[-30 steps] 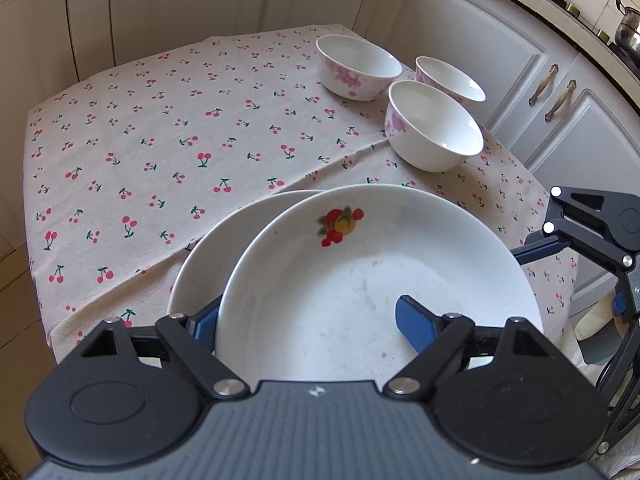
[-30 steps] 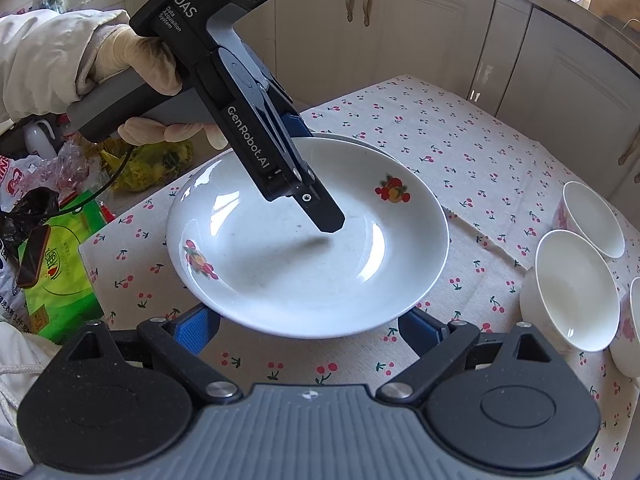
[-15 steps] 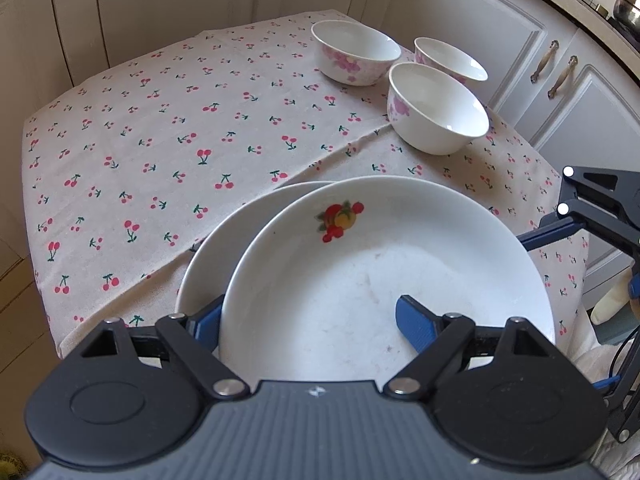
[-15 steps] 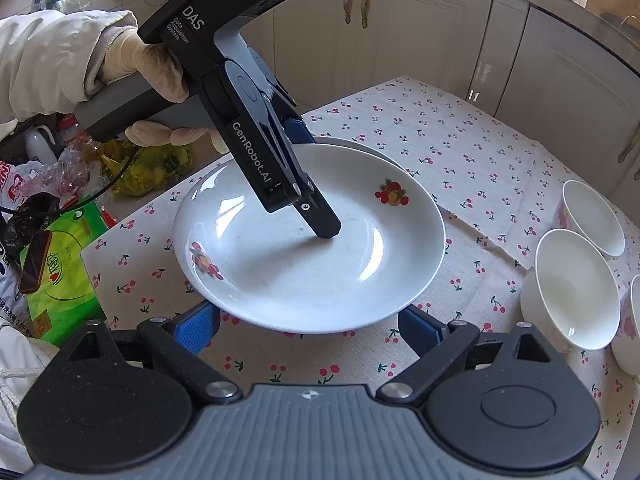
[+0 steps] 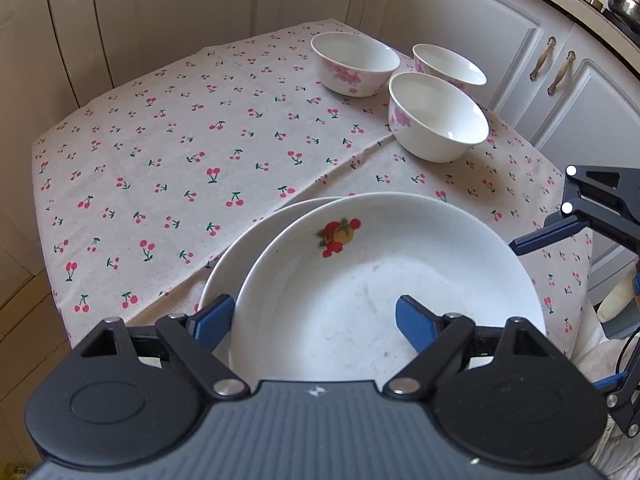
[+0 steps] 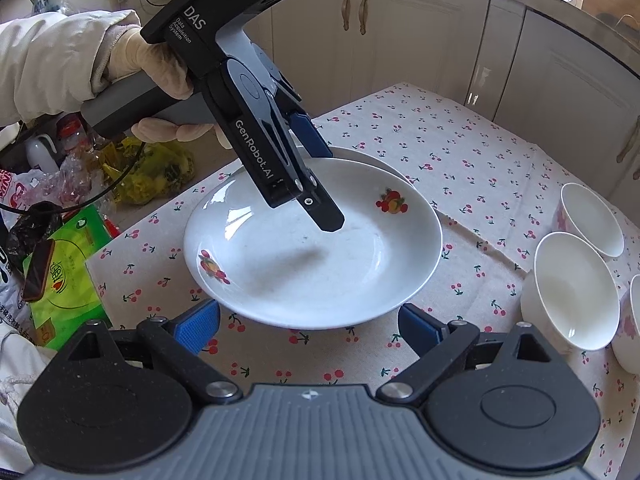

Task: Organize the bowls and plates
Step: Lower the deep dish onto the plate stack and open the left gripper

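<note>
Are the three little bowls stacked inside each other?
No, the three bowls stand separately, side by side on the cherry tablecloth.

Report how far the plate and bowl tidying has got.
Done: the white fruit-print plate sits on a second white plate. In hand: nothing gripped; the left gripper straddles the top plate's rim, jaws open, and the right gripper hangs open beside it. Left: three white pink-flowered bowls stand separate, unstacked.

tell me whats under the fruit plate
A second white plate lies under the fruit plate, only its rim edge showing beyond it. The rest, and whether anything lies under that, is covered.
</note>
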